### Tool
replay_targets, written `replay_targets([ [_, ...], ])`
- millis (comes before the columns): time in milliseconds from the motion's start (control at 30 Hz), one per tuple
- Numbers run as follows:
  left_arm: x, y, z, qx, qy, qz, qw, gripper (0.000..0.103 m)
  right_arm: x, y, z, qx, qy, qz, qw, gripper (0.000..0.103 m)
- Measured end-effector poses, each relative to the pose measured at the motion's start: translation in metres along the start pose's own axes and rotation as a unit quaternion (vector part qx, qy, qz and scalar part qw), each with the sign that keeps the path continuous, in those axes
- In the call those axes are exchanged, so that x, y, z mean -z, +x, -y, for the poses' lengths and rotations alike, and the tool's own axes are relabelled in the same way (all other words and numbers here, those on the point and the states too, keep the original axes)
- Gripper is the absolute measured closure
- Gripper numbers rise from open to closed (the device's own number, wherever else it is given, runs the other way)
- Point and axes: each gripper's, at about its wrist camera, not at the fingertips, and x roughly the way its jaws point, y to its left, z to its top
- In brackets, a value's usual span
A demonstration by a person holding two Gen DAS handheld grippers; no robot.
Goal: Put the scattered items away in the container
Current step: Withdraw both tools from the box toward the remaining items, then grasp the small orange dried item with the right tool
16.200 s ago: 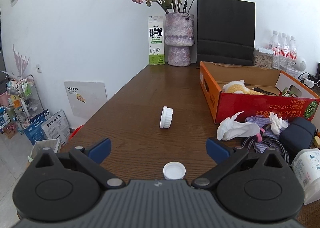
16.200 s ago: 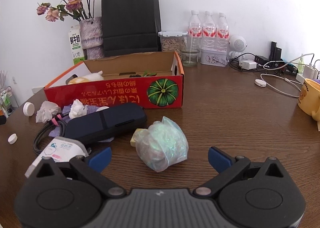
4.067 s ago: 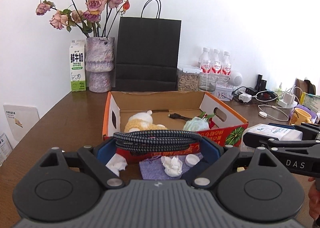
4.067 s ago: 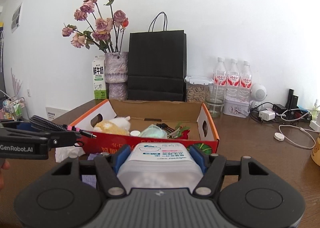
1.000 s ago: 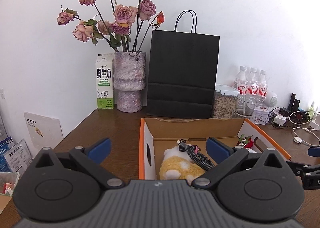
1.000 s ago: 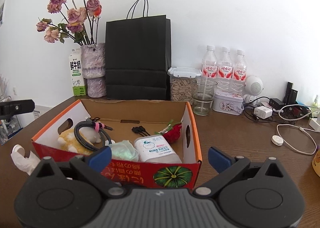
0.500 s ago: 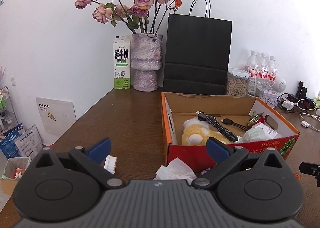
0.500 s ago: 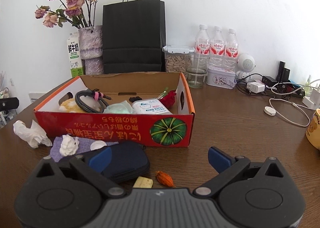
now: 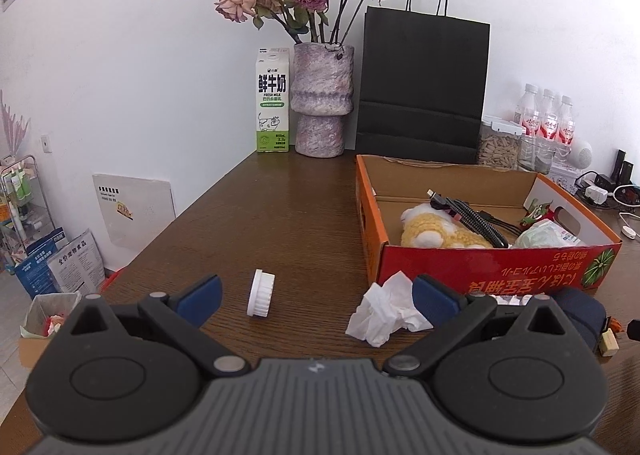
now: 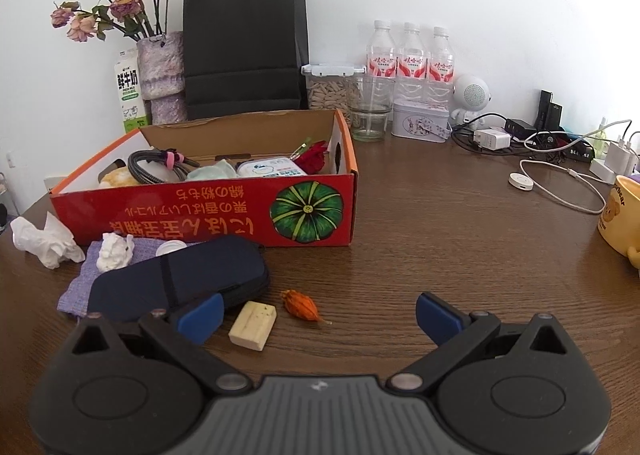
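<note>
Jaws stand wide apart and empty on both the left gripper (image 9: pixel 316 293) and right gripper (image 10: pixel 318 315); a tissue (image 9: pixel 384 309) and white cap (image 9: pixel 261 292) lie near the box (image 9: pixel 496 267).

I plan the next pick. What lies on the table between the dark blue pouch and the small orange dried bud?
In the right wrist view, a pale yellow block lies between the dark blue pouch and the orange dried bud, touching neither.

Red cardboard box (image 10: pixel 208 211) printed with a green striped pumpkin; navy pouch (image 10: pixel 180 279); lilac cloth (image 10: pixel 76 287); white crumpled tissue (image 9: pixel 384 309); dark brown wood-grain table (image 10: pixel 440 239).
</note>
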Motion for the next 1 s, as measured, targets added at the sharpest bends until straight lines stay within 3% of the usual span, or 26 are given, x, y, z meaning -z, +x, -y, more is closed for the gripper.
replay_targets([
  [367,0.009,0.005,-0.021,-0.022,-0.016,-0.015,0.9995,0.000,0.005,0.015,-0.002,0.004,-0.011,-0.020,1.000,0.008],
  [433,0.011,0.006,-0.022,-0.024,-0.018,-0.017,0.9994,0.000,0.005,0.016,0.001,0.000,-0.004,-0.020,1.000,0.017],
  [533,0.013,0.008,-0.025,-0.026,-0.022,-0.021,0.9992,0.000,0.005,0.015,0.000,-0.015,-0.004,-0.022,1.000,0.020],
  [767,0.014,0.012,-0.026,-0.028,-0.022,-0.026,0.9990,0.000,-0.002,0.023,0.005,-0.002,-0.001,-0.021,1.000,0.033],
  [1000,0.015,0.014,-0.026,-0.030,-0.024,-0.029,0.9988,0.000,-0.006,0.045,0.006,-0.006,-0.013,-0.044,0.999,0.054],
])
